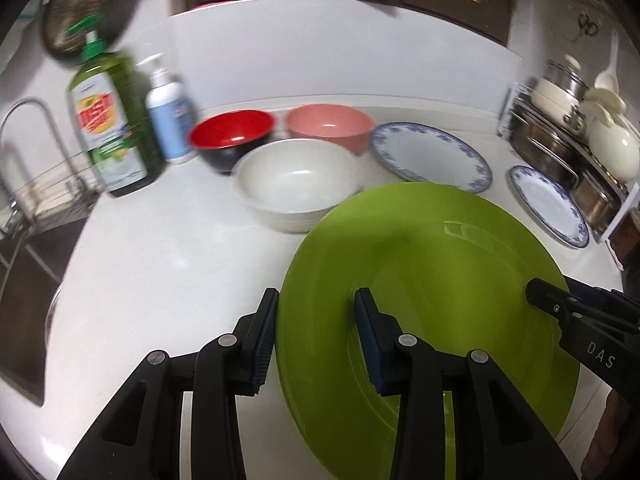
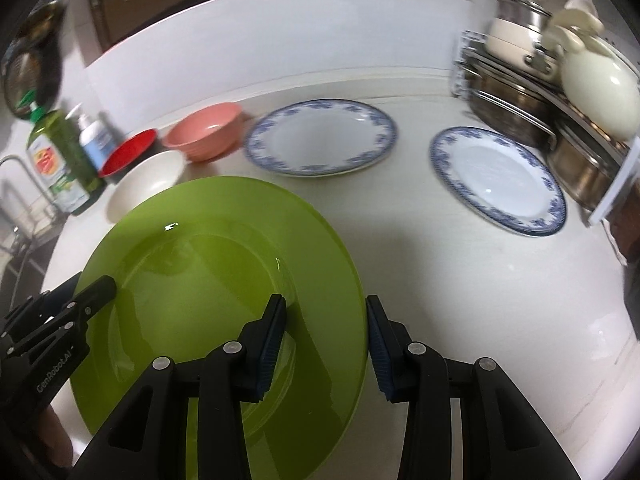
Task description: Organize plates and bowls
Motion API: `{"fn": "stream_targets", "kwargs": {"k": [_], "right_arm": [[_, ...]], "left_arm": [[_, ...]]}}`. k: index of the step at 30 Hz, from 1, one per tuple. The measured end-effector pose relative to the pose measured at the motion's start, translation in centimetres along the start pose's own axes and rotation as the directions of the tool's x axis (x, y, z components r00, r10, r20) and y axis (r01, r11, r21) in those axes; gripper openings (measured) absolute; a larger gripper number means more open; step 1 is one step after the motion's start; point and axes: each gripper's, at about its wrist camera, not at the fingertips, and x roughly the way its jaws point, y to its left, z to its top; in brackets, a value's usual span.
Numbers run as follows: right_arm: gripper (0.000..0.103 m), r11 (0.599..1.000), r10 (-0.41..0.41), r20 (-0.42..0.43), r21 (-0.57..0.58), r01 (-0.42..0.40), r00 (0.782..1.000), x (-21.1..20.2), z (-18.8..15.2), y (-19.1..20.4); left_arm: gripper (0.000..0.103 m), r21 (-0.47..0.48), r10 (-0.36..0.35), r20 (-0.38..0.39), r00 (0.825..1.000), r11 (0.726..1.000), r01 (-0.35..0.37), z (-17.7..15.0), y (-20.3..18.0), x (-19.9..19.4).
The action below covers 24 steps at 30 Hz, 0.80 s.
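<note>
1. Green plate: sits in the lower centre of both views on the white counter; it holds nothing. Whether it rests flat or is lifted cannot be told.
2. Left gripper: jaws are spread wide and straddle the left rim of the green plate, one finger outside the rim, one over the plate's well. The pads do not visibly clamp the rim. In the right wrist view it enters from the lower left.
3. Right gripper: jaws are spread wide and straddle the right rim of the same plate, one finger over the well, one outside. In the left wrist view its tip lies over the plate's right edge.
4. White bowl: empty, just beyond the green plate at frame centre.
5. Red bowl and pink bowl: both empty, side by side behind the white bowl.
6. Two blue-rimmed plates: larger plate at upper centre, second plate at right, apart from each other, both empty.
7. Green soap bottle and white pump bottle: upright at upper left, beside the sink.
8. Rack at upper right: holds steel pots and cream-coloured vessels.
</note>
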Motion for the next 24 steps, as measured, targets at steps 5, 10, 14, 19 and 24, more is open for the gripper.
{"fn": "stream_targets", "kwargs": {"k": [5,10,14,19,24], "right_arm": [[0.041,0.998,0.042,-0.008,-0.044,-0.042,0.999,-0.3,-0.6,3.9],[0.041,0.993,0.086,-0.024,-0.083,-0.088,0.996,-0.2,-1.6,7.8],[0.041,0.987,0.11,-0.036,-0.113,-0.113,0.993,0.3,-2.4,10.4],[0.041,0.981,0.13,-0.056,-0.138,-0.137,0.99,1.4,-3.1,13.0],[0.041,0.975,0.141,-0.074,-0.161,-0.151,0.987,2.4,-3.5,14.9]], "left_arm": [[0.038,-0.045,0.047,-0.002,0.999,0.998,-0.047,-1.3,3.5,-1.3],[0.038,-0.087,0.099,-0.007,0.995,0.991,-0.1,-2.9,7.2,-2.3],[0.038,-0.115,0.125,-0.018,0.992,0.985,-0.126,-4.1,9.5,-2.5],[0.038,-0.142,0.155,-0.033,0.987,0.977,-0.159,-5.1,11.6,-2.1],[0.038,-0.17,0.174,-0.035,0.984,0.969,-0.178,-5.7,13.2,-1.5]]}}
